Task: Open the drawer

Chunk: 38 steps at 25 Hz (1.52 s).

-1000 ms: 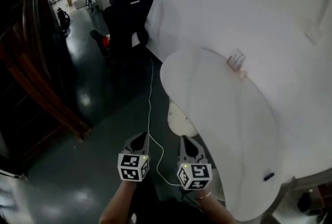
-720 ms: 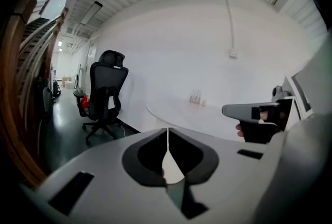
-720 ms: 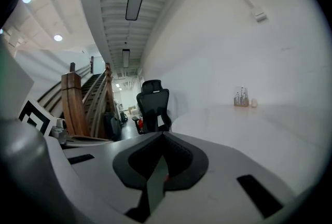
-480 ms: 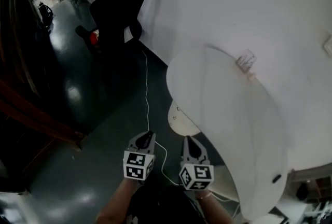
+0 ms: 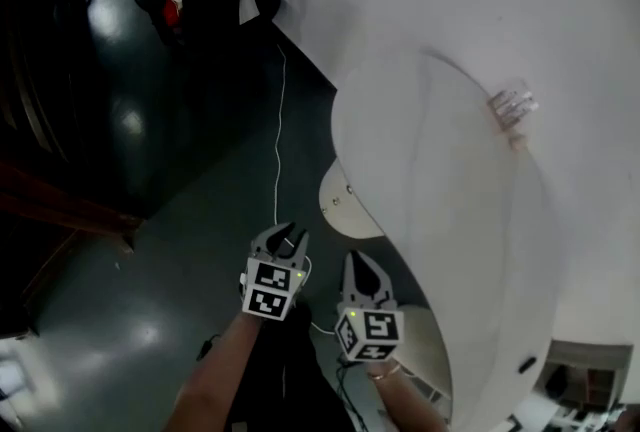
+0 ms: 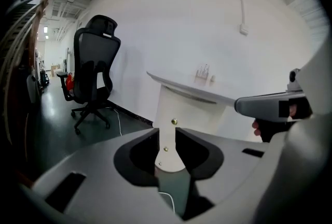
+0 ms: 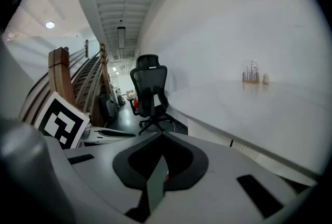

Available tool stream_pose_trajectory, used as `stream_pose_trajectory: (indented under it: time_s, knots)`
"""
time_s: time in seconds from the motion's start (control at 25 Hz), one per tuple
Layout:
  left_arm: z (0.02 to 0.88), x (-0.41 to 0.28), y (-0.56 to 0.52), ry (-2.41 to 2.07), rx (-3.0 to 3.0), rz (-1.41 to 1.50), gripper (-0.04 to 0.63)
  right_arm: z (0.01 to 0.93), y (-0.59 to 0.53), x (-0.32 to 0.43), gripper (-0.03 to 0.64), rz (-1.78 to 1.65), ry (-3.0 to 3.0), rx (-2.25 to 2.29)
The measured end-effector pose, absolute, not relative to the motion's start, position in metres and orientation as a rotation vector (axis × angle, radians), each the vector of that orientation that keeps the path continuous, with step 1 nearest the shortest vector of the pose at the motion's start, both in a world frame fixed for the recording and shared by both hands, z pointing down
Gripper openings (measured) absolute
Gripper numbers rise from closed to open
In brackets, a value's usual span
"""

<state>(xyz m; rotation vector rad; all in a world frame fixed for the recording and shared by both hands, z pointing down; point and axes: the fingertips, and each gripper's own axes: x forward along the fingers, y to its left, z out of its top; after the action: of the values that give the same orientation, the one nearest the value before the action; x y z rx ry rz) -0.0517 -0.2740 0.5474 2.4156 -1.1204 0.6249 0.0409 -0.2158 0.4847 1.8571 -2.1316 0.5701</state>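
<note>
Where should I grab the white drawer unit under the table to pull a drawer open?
By the top brass knob on the drawer unit, approached straight from its front: the face is smooth and the knob looks the only hold.

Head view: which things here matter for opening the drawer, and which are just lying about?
For the job:
- white drawer unit under the white table, with its small knobs
- left gripper, jaws opening, nothing between them
- right gripper, jaws together, empty

Just lying about:
- black office chair
- white cable on the floor
- small clear item on that table
</note>
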Motion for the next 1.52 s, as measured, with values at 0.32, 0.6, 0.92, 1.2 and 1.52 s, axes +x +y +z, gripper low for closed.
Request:
stream_pose_trajectory:
  time_s: [0.32,0.6,0.92,1.2,1.52]
  knots:
    - [0.666,-0.016,-0.293,-1.105,2.426,0.616,0.1,0.614,-0.229,0.062,0.003,0.702,-2.017,1.809]
    - [0.739,0.0,-0.301,-1.063,2.41,0.629,0.121,0.69,-0.238,0.077,0.003,0.68,-1.923,1.732]
    - [0.785,0.026,-0.321,-1.012,2.387,0.63,0.14,0.732,-0.244,0.078,0.003,0.697,-1.901,1.69]
    - [0.827,0.046,-0.344,-0.951,2.418,0.726,0.143,0.761,-0.256,0.089,0.003,0.702,-1.869,1.658]
    - [0.867,0.078,-0.363,-0.832,2.46,0.825,0.149,0.79,-0.266,0.107,0.003,0.724,-1.82,1.655]
